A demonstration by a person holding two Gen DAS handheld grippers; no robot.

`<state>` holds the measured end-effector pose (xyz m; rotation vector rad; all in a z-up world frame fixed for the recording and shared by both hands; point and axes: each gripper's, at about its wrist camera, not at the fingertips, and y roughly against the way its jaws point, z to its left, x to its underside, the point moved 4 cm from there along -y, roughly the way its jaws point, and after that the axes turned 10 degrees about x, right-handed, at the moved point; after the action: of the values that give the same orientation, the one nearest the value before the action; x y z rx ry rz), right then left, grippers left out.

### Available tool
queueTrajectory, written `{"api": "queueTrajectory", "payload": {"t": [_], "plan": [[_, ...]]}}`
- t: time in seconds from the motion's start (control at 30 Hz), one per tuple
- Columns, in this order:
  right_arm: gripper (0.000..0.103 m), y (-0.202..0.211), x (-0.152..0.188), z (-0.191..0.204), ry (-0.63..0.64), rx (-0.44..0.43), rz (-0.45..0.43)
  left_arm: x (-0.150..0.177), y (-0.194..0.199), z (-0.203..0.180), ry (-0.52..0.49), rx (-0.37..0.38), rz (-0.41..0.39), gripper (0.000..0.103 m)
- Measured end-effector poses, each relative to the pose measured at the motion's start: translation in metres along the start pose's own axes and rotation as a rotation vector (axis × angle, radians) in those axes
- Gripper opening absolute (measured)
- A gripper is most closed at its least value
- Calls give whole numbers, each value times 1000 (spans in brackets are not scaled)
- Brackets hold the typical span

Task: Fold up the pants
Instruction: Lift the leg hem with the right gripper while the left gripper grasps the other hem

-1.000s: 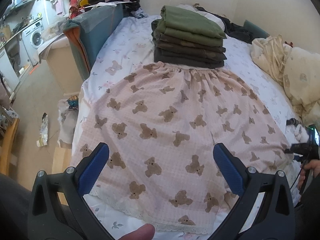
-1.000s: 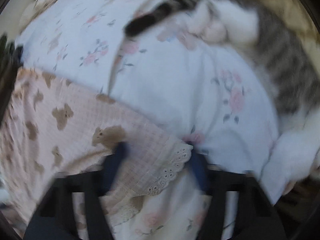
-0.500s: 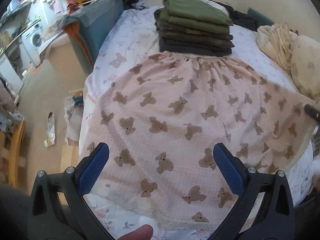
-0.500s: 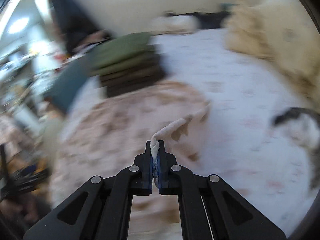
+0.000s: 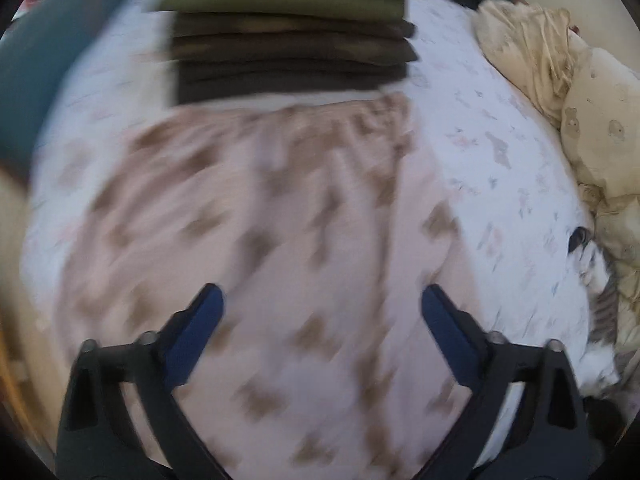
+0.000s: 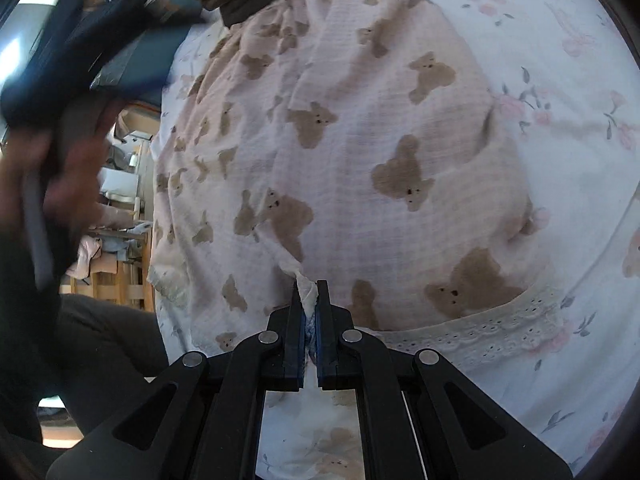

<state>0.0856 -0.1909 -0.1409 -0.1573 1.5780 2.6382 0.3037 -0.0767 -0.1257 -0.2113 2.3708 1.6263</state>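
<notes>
Pink pants with brown teddy bears [image 5: 272, 216] lie on the bed, folded in half lengthwise, waistband toward the stack of clothes. In the right wrist view the pants [image 6: 360, 140] fill the middle, with a lace hem at the lower right. My right gripper [image 6: 310, 292] is shut on a pinch of the pants' lace edge, low over the folded cloth. My left gripper [image 5: 320, 308] is open and empty, hovering above the pants; its view is blurred. The left gripper and hand also show, blurred, at the left of the right wrist view [image 6: 80, 80].
A stack of folded green and dark clothes [image 5: 288, 28] stands just beyond the waistband. The floral bedsheet [image 5: 500, 168] lies bare to the right. A cream duvet [image 5: 580, 120] and a cat [image 5: 600, 280] lie at the right edge. A teal headboard [image 5: 36, 60] stands at the left.
My right gripper has carried the pants' right leg across to the left, folding the pants in half. My left gripper has moved forward over the pants, still open.
</notes>
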Motion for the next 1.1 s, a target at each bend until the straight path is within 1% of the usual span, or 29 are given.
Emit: {"api": "queueTrajectory", "payload": {"t": [0.03,0.13,0.2,0.23,0.27,0.3,0.33,0.37,0.4,0.43,0.5,0.53,0.63,0.73,0.8,0.9,0.97,1.0,1.03,1.1], "plan": [[3,-4,-2,-8,-2,8,0,-18,-17,-11,-12,25,8,79],[3,-6,-4,-17,-20,19,-2,-55,-53,-39,-64,56,17,76],[3,-9,-8,-27,-38,22,-2,-72,-73,-52,-92,24,23,74],[3,-9,-10,-34,-47,21,-1,-80,-85,-55,-100,12,42,73],[3,-7,-12,-35,-55,14,-3,-84,-94,-58,-106,3,62,70],[3,-8,-15,-36,-59,10,-5,-86,-103,-61,-112,-10,80,52],[3,-5,-15,-39,-58,6,-9,-87,-115,-63,-123,-30,115,24],[3,-5,-16,-39,-57,3,-10,-87,-124,-64,-130,-32,151,10],[3,-4,-17,-37,-57,-3,-11,-86,-129,-65,-132,-30,176,2],[3,-4,-17,-36,-53,-9,-12,-84,-131,-66,-142,-45,180,1],[3,1,-15,-33,-33,-15,-21,-84,-121,-71,-191,-59,136,0],[3,1,-15,-32,-26,-22,-23,-85,-109,-74,-216,-56,101,0],[3,10,-14,-22,12,-45,-39,-88,-75,-70,-223,-23,56,0],[3,21,-11,-7,69,-70,-67,-93,-36,-61,-242,-13,-2,0],[3,29,-9,5,96,-107,-90,-96,-15,-52,-240,-11,-11,0],[3,48,-11,31,151,-164,-130,-96,26,-37,-281,-30,-42,0],[3,58,-13,58,199,-204,-141,-100,64,-12,-286,-60,-86,0],[3,61,-12,72,220,-218,-144,-105,68,-5,-284,-65,-92,0],[3,62,-12,89,245,-239,-143,-105,81,8,-285,-78,-101,0],[3,59,-10,122,298,-266,-131,-104,95,35,-287,-128,-95,0]]}}
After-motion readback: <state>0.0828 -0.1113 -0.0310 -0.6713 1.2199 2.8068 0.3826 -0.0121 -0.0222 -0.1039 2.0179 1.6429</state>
